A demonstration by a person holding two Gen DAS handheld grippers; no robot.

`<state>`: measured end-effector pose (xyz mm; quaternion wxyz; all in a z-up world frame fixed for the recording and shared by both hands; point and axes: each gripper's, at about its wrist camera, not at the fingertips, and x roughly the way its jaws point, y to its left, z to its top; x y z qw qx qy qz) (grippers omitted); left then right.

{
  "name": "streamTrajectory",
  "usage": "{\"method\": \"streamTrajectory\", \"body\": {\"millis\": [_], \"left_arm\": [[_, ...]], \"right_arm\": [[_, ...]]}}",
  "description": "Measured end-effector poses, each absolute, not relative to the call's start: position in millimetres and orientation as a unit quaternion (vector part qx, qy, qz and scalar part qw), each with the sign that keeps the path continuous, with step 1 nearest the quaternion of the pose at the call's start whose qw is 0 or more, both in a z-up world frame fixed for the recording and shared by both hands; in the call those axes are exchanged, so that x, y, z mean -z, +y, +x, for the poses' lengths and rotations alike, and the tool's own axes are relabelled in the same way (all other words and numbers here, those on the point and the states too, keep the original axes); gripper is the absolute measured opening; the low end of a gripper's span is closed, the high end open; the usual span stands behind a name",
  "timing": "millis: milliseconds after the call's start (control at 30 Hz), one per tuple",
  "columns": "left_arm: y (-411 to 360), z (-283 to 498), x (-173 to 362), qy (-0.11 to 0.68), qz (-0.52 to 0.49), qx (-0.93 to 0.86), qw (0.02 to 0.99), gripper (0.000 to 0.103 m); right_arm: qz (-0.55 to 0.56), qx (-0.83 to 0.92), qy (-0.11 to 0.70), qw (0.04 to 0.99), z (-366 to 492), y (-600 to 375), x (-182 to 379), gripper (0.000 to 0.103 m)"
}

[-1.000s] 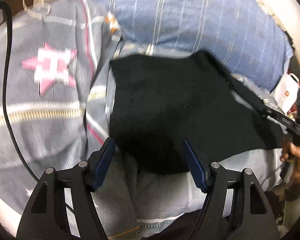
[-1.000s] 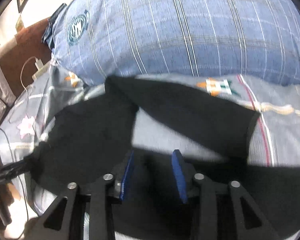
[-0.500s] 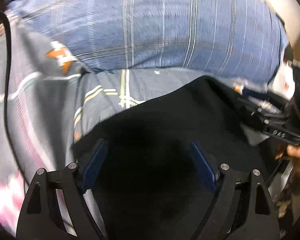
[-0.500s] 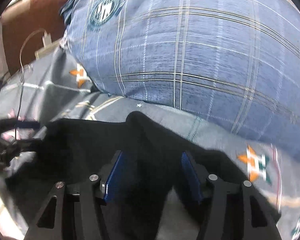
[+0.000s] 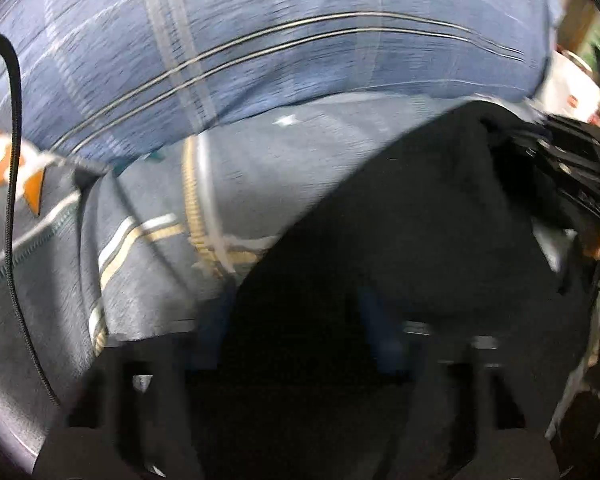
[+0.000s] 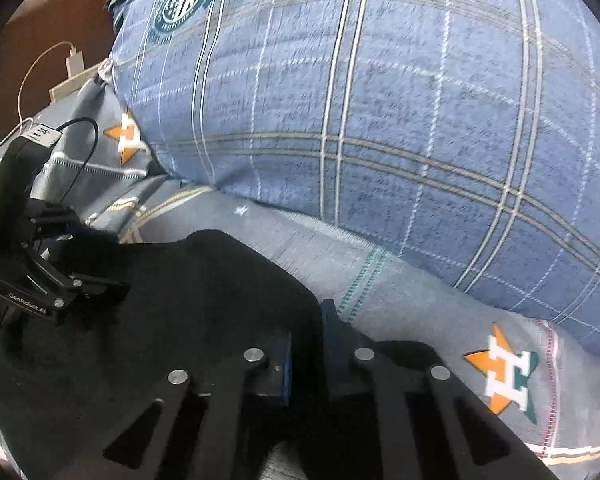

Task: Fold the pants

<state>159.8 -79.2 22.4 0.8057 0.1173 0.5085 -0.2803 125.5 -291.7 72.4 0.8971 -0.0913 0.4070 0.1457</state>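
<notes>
Black pants (image 6: 204, 304) now being bunched on the bedsheet (image 6: 412, 304) below the blue pillow (image 6: 380, 120), long axis unclear, right gripper (image 6: 306, 344) just narrowed, clamped on fabric, left gripper (image 5: 296, 328) just narrowed, blurred, fabric between, hold uncertain.

Bed — blue plaid pillow (image 6: 380, 120) (grey starred sheet (image 6: 440, 312)).

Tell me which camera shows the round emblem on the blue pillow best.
The right wrist view. The emblem sits sharp at the upper left of the pillow, its ring and centre design clear. The left wrist view shows only the pillow's blurred plaid; no emblem appears in it.
</notes>
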Motion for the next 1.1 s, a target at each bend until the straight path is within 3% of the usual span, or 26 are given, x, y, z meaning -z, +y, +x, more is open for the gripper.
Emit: {"method": "streamTrajectory", "body": {"millis": [33, 100, 433, 600, 800, 900, 967, 1033, 1100], "left_arm": [[-82.7, 153.6, -26.8, 0.501, 0.132, 0.275, 0.81, 0.014], [-86.8, 135.8, -37.5, 0.479, 0.162, 0.269, 0.82, 0.01], [-61.6, -15.1, -118.0, 0.365, 0.145, 0.324, 0.861, 0.01], [-58.3, -78.0, -72.3, 0.411, 0.118, 0.335, 0.84, 0.01], [-49.8, -82.4, -32.8, 0.453, 0.051, 0.304, 0.837, 0.009], [-48.5, -91.9, -50.4, 0.446, 0.045, 0.301, 0.842, 0.01], [-49.0, -100.7, -64.4, 0.431, 0.058, 0.302, 0.848, 0.01], [-50.5, -108.4, -78.7, 0.417, 0.066, 0.304, 0.854, 0.019], [-51.1, -107.0, -85.2, 0.405, 0.056, 0.314, 0.857, 0.042]], "right_arm": [[-0.09, -0.145, 0.403, 0.899, 122.4, -292.8, -76.9, 0.011], [-0.085, -0.146, 0.391, 0.905, 110.9, -297.8, -91.6, 0.011], [-0.115, -0.187, 0.348, 0.911, -27.3, -322.4, -154.1, 0.01], [-0.103, -0.209, 0.389, 0.891, -94.0, -328.9, -122.5, 0.01], [-0.067, -0.185, 0.442, 0.875, -105.3, -332.4, -55.9, 0.011], [0.009, -0.189, 0.437, 0.879, -110.8, -351.0, -62.5, 0.022], [0.041, -0.184, 0.421, 0.887, -121.0, -364.9, -72.4, 0.036], [0.076, -0.172, 0.398, 0.898, -133.0, -384.4, -83.1, 0.04], [0.113, -0.143, 0.383, 0.906, -136.6, -410.6, -88.0, 0.041]]}}
